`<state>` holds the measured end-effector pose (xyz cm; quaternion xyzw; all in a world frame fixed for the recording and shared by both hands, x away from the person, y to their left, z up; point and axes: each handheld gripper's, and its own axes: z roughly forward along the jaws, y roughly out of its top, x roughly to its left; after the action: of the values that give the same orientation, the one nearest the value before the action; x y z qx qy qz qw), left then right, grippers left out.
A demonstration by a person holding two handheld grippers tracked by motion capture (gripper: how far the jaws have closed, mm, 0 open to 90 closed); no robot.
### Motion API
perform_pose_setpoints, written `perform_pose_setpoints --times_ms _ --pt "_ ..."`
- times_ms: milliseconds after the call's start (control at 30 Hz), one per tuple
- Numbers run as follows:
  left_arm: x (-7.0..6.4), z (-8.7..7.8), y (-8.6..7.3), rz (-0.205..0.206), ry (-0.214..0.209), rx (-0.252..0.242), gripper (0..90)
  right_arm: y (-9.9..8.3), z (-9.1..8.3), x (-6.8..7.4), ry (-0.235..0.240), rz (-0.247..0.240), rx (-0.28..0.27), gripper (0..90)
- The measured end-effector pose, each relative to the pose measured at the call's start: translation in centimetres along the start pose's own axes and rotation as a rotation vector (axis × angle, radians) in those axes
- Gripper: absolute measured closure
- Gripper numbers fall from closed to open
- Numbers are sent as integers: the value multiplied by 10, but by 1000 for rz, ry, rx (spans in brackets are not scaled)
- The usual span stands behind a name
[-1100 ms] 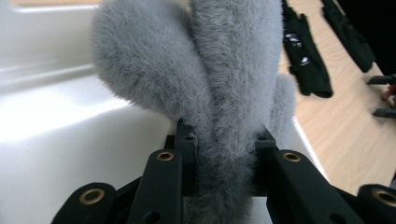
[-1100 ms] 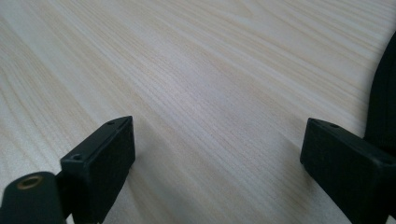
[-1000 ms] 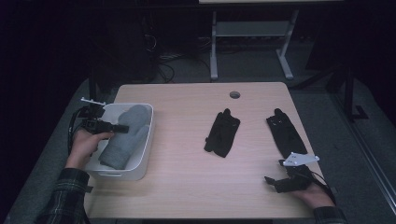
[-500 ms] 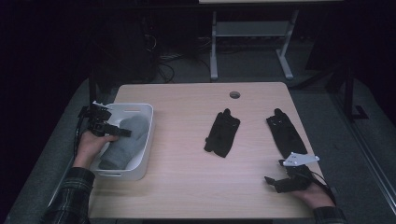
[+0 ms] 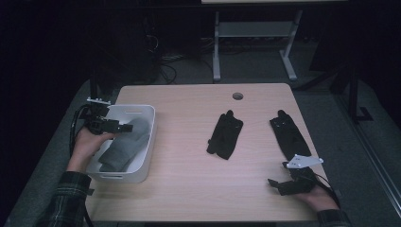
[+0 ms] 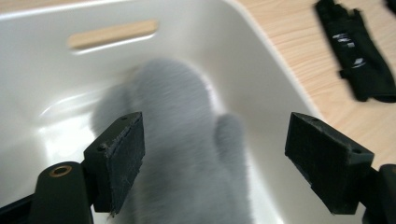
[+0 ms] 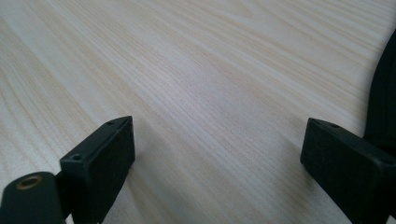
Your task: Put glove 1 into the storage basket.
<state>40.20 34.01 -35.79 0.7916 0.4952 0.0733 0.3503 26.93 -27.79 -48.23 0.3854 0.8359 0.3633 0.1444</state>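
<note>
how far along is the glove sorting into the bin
Done: a grey mitten lies in the white bin. In hand: nothing; the left claw hovers open over it, the right claw rests open. Left: two black gloves on the table.

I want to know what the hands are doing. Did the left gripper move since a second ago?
Yes. The left gripper has pulled back toward the left rim of the white bin, off the grey mitten.
</note>
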Motion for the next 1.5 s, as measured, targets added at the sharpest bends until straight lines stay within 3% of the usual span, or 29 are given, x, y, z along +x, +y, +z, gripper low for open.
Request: perform_pose_setpoints --times_ms 433,900,1167,1300,1500 --pt "-64 17 14 138 -85 -31 168 0 0 0 -2 0 -1 97" --pt "-137 46 16 261 -161 -50 166 0 0 1 -9 7 -2 98" --pt "-179 62 4 325 -195 -69 159 1 1 -1 3 -7 0 98" --pt "-195 73 -8 352 -198 -48 156 1 1 -2 7 -15 -1 97" --pt "-206 92 -31 374 -199 9 147 2 2 -3 10 -17 2 97"
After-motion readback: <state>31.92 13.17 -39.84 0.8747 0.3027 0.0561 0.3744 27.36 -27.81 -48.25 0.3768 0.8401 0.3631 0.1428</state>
